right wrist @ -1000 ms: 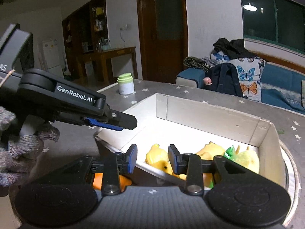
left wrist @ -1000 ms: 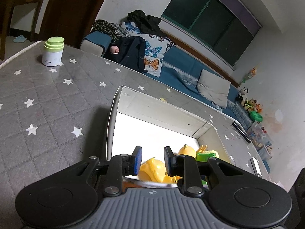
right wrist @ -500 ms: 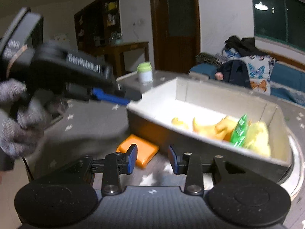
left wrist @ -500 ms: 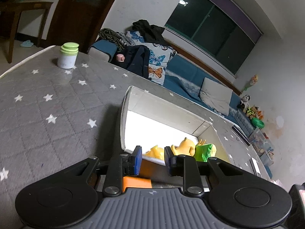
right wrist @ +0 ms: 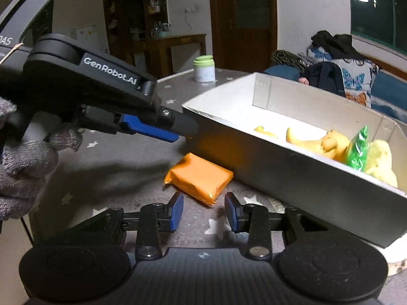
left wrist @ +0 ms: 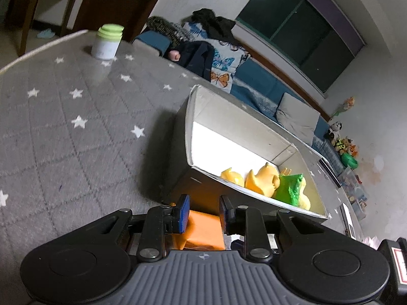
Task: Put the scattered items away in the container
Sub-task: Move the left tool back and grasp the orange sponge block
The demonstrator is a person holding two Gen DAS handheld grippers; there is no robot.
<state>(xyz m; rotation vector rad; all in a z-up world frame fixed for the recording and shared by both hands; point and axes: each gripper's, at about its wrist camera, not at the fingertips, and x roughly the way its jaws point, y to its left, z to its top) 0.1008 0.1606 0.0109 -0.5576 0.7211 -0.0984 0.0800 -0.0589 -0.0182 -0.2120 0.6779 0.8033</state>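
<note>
Grey quilted cloth dotted with white stars covers the table in a dim living room, where a blue sofa heaped with butterfly cushions and dark clothes stands under a night-black window. On the cloth sits an open white box with grey outer walls, and inside it, bunched at one end, lie yellow rubber ducks and a crinkled green packet. An orange packet lies flat on the cloth just beside the box's near wall, outside it, close to the corner.

The right gripper hangs low over the table with its blue-padded fingers spread a little way and nothing between them; the orange packet lies just beyond their tips. The left gripper, held by a hand in a grey knitted glove, reaches in from the left above the packet, its tip near the corner of the box. From its own camera, the left gripper shows its blue pads slightly parted and empty, with the orange packet lying below the gap and not touched by either pad.

A white jar with a green lid stands well apart at the far edge of the table.
</note>
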